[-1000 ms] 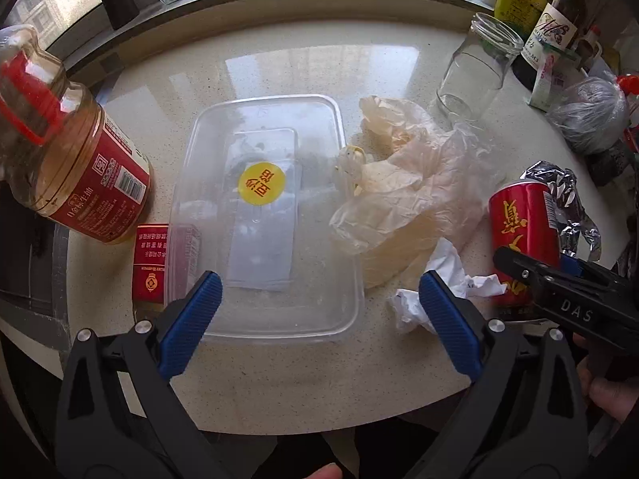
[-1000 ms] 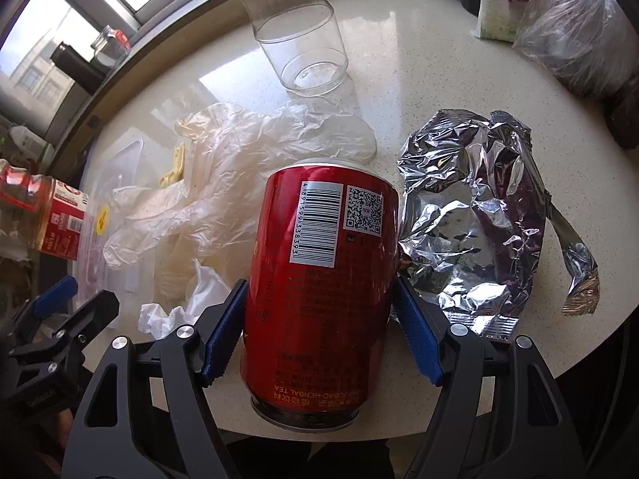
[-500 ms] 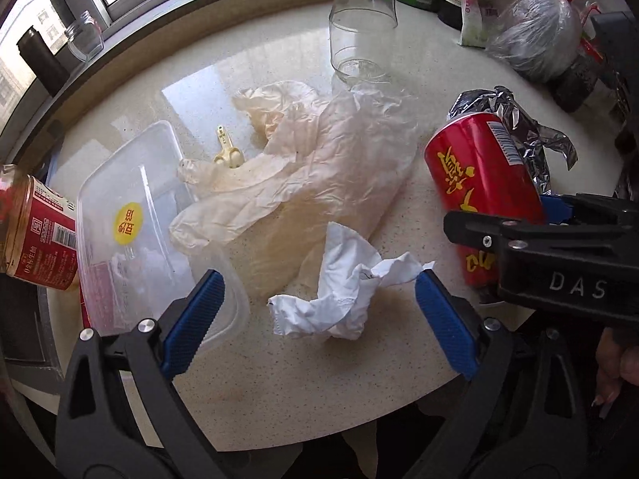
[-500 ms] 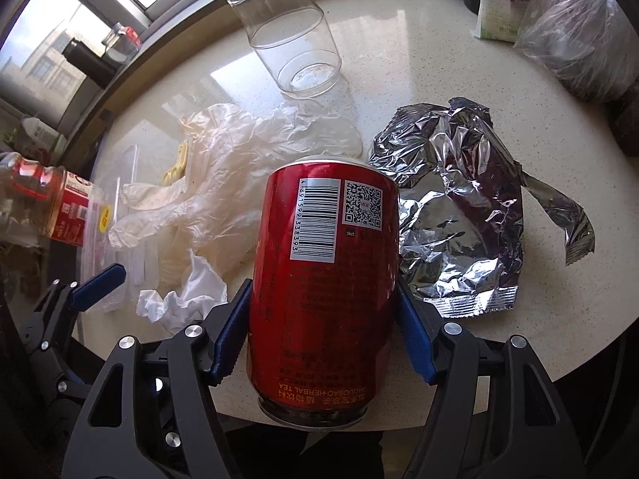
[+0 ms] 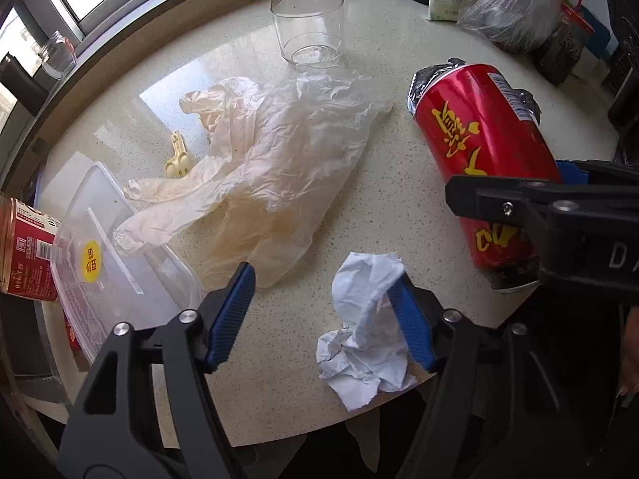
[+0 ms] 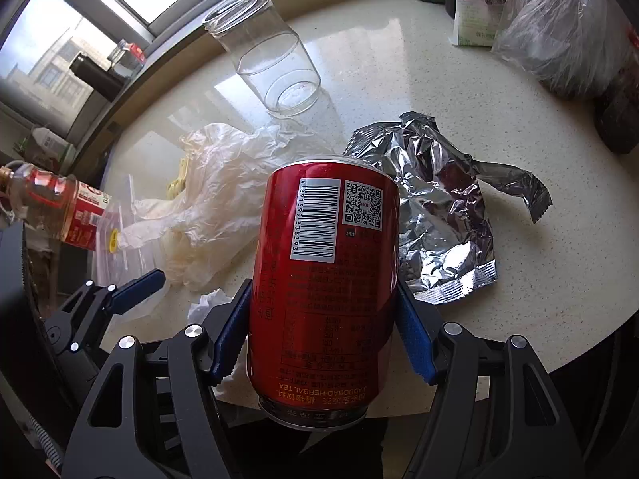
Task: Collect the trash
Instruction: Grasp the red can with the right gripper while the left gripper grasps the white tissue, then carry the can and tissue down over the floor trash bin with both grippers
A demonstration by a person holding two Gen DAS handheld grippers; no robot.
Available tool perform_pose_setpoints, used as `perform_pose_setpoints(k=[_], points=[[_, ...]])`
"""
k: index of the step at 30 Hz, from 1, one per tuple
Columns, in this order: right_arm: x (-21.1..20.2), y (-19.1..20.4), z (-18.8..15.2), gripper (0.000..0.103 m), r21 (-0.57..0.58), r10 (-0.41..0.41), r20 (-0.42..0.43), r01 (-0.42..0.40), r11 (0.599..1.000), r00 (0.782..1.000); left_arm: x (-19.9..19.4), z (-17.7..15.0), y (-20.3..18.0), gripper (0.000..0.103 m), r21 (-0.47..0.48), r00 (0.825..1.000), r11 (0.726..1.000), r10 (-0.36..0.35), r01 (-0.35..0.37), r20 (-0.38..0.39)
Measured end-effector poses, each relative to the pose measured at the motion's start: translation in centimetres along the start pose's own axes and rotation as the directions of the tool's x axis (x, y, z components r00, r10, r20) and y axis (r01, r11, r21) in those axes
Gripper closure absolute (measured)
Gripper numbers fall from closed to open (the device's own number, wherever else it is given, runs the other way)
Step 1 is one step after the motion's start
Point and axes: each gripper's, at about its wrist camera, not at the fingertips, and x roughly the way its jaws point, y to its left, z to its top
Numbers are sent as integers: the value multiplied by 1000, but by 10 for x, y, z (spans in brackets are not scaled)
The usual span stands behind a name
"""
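My right gripper (image 6: 323,319) is shut on a red herbal tea can (image 6: 323,279) and holds it at the counter's front edge; the can (image 5: 487,163) also shows at the right of the left wrist view. My left gripper (image 5: 323,303) is open over the counter, its right finger touching a crumpled white tissue (image 5: 367,331) that lies partly between the jaws. A crumpled translucent plastic glove (image 5: 271,167) lies beyond it. A silver foil wrapper (image 6: 435,207) lies behind the can.
A clear plastic container (image 5: 108,271) sits at the left by a red-labelled bottle (image 5: 24,247). A small yellow clip (image 5: 175,159) lies by the glove. An empty glass jar (image 5: 307,16) stands behind. Bottles and a bagged item (image 5: 511,4) crowd the back right.
My left gripper has swung right from the plastic container to the tissue and narrowed its jaws around it. The right gripper keeps hold of the can.
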Motion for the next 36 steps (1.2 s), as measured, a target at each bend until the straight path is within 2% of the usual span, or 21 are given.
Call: perform_pose_setpoints(k=[2, 5, 9, 16, 24, 28, 31, 36], points=[[0, 0, 2, 35, -7, 4, -1, -4, 1000, 1000, 8, -4, 6, 92, -38, 998, 998, -45, 43, -41], [-1, 1, 2, 35, -18, 10, -2, -10, 1000, 1000, 15, -10, 16, 97, -96, 994, 991, -94, 89, -54], [-4, 4, 3, 35, -24, 18, 3, -18, 1000, 1000, 3, -13, 26, 100, -128, 994, 986, -109, 105, -24], [-32, 22, 6, 35, -84, 84, 50, -80, 993, 995, -53, -14, 57, 100, -195, 988, 970, -126, 141, 92], [-61, 61, 18, 35, -193, 208, 101, -185, 963, 973, -103, -24, 92, 100, -290, 976, 948, -73, 132, 205], [-66, 95, 19, 35, -297, 264, 69, -233, 926, 962, -119, -38, 110, 100, -378, 970, 919, -16, 109, 241], [-62, 132, 13, 35, -392, 298, 11, -270, 879, 955, -130, -59, 128, 100, -447, 969, 891, 36, 79, 244], [-51, 204, -11, 35, -526, 318, -78, -310, 792, 945, -142, -116, 170, 100, -583, 966, 812, 122, 34, 227]])
